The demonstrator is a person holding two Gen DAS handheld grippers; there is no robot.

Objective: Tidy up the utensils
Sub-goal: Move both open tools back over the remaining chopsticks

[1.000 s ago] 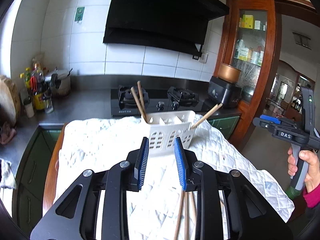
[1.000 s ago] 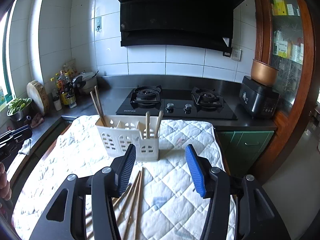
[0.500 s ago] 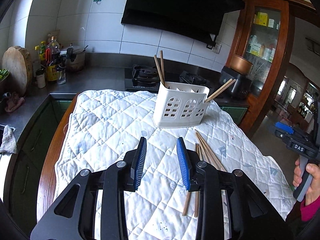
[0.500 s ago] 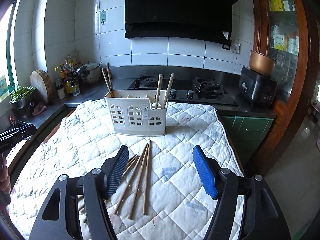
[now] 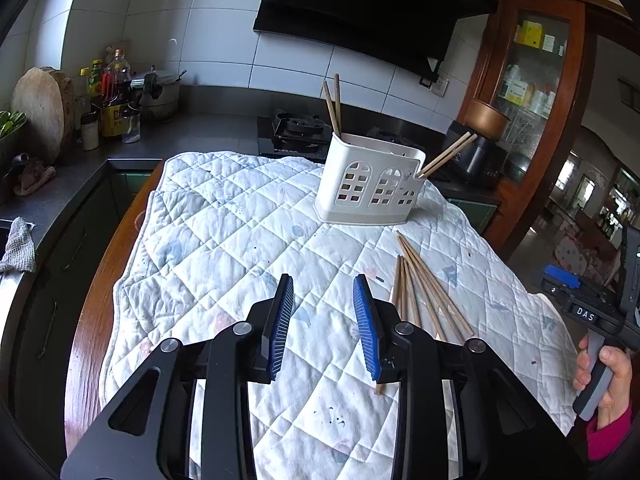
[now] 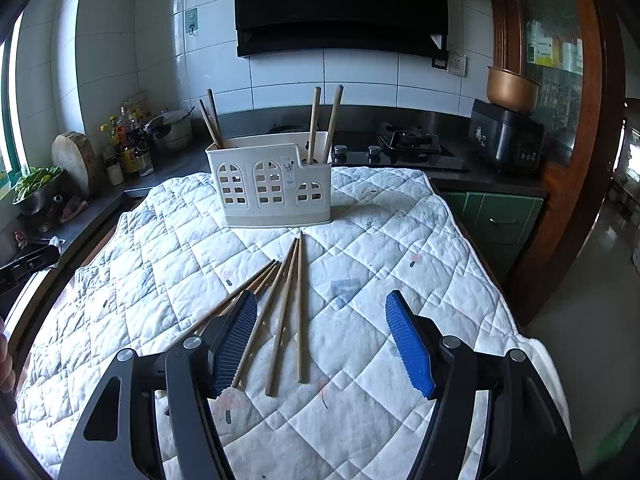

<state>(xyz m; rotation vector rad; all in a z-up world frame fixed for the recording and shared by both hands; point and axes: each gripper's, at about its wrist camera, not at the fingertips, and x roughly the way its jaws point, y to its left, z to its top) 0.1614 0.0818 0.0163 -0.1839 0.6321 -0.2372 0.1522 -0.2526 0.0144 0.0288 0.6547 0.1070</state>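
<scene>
A white slotted utensil holder (image 5: 372,184) (image 6: 272,184) stands upright at the far end of the quilted cloth (image 5: 224,232). One pair of wooden chopsticks (image 6: 210,124) stands in its left end and another pair (image 6: 324,120) in its right end. Several loose chopsticks (image 5: 424,296) (image 6: 286,300) lie fanned on the cloth in front of it. My left gripper (image 5: 323,292) hovers open over bare cloth, left of the loose chopsticks. My right gripper (image 6: 322,300) is open wide above them, its left pad over their near ends, gripping nothing.
A gas hob (image 6: 400,148) and a black cooker with a copper pot (image 6: 506,140) sit on the counter behind. Bottles (image 5: 112,96) and a round chopping board (image 5: 40,108) stand at far left. A hand (image 5: 604,376) holds the right gripper's handle. The table's wooden edge (image 5: 104,280) shows left.
Both grippers have come down and drawn back from the holder, so the loose chopsticks now lie in full view. Both sets of jaws stand wider, the right more so.
</scene>
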